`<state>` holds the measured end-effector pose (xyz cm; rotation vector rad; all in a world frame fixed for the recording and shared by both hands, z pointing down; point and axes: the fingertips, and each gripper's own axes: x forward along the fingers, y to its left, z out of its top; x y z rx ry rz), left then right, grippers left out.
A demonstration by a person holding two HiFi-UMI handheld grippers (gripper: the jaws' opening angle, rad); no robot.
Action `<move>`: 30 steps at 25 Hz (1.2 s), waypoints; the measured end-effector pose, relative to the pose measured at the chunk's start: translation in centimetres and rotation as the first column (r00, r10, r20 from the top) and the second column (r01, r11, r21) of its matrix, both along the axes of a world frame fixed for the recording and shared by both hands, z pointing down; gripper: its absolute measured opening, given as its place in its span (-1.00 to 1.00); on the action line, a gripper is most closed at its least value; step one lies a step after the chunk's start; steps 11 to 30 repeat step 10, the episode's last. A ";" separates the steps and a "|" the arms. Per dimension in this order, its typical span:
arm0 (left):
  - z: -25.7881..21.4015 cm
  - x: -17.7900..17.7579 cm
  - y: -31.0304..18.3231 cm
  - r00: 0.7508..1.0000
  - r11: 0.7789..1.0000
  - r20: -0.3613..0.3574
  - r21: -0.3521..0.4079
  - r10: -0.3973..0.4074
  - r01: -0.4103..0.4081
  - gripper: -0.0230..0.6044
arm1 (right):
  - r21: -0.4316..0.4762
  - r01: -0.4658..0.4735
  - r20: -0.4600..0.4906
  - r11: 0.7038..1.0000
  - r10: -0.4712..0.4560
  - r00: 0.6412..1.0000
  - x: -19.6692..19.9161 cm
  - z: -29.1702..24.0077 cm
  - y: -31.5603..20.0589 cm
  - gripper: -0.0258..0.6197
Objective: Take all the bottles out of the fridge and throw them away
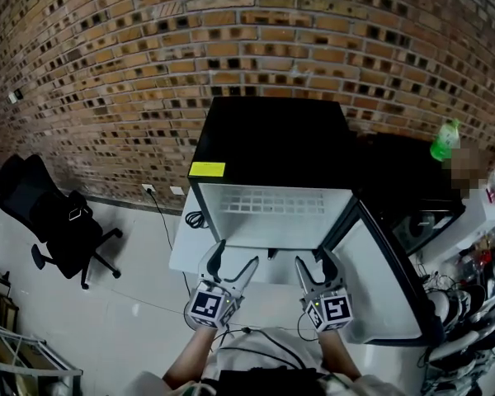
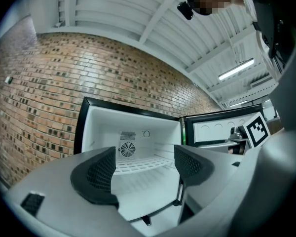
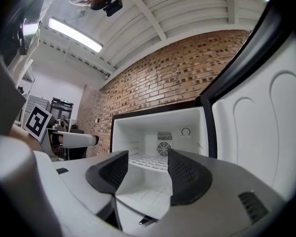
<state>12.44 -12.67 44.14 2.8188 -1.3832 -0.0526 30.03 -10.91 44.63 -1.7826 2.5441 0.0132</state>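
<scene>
My left gripper (image 1: 238,255) and right gripper (image 1: 313,258) gaped empty; the fridge (image 1: 268,139) ahead of the jaws showed no bottle. The green bottle (image 1: 445,141) off right looked light and slick; I'd grip mid-body.

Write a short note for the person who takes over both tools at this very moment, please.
Left tool: open, empty, in front of the open fridge.
Right tool: open, empty, beside the left one.
Fridge: door swung to the right. No bottle shows on the wire shelf or below it.
A green bottle stands outside, on the dark counter right of the fridge.
Done: the fridge looks emptied.
Left: probably throw away the green bottle. No bin is in view.
</scene>
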 end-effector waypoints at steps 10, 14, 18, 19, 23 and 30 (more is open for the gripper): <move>-1.6 -0.3 1.1 1.000 1.000 0.013 -0.026 0.003 -0.003 0.20 | -0.036 0.052 0.027 0.998 -0.051 0.998 -1.7 0.8 0.0 -0.08; -1.6 -0.3 1.1 1.000 1.000 0.013 -0.026 0.003 -0.003 0.20 | -0.036 0.052 0.027 0.998 -0.051 0.998 -1.7 0.8 0.0 -0.08; -1.6 -0.3 1.1 1.000 1.000 0.013 -0.026 0.003 -0.003 0.20 | -0.036 0.052 0.027 0.998 -0.051 0.998 -1.7 0.8 0.0 -0.08; -1.6 -0.3 1.1 1.000 1.000 0.013 -0.026 0.003 -0.003 0.20 | -0.036 0.052 0.027 0.998 -0.051 0.998 -1.7 0.8 0.0 -0.08; -1.6 -0.3 1.1 1.000 1.000 0.013 -0.026 0.003 -0.003 0.20 | -0.036 0.052 0.027 0.998 -0.051 0.998 -1.7 0.8 0.0 -0.08; -1.6 -0.3 1.1 1.000 1.000 0.013 -0.026 0.003 -0.003 0.20 | -0.036 0.052 0.027 0.998 -0.051 0.998 -1.7 0.8 0.0 -0.08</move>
